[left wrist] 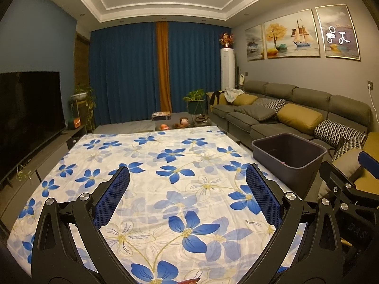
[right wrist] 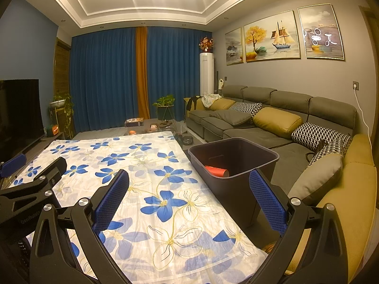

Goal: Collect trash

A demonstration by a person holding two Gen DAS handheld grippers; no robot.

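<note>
A dark grey bin [right wrist: 233, 159] stands off the right edge of a table covered by a white cloth with blue flowers [right wrist: 151, 165]. Inside the bin lies a red can [right wrist: 216, 170]. In the left wrist view the same bin [left wrist: 289, 156] shows only a sliver of pink at its bottom. My right gripper [right wrist: 188, 177] is open, above the table's right edge, its right finger in front of the bin. My left gripper [left wrist: 188, 174] is open over the cloth [left wrist: 165, 177] with nothing between its fingers. Each gripper appears at the edge of the other's view.
A grey sofa [right wrist: 272, 127] with yellow and patterned cushions runs along the right wall, close behind the bin. A television [left wrist: 28, 118] on a low cabinet stands at the left. Potted plants, toys and a box sit on the floor beyond the table.
</note>
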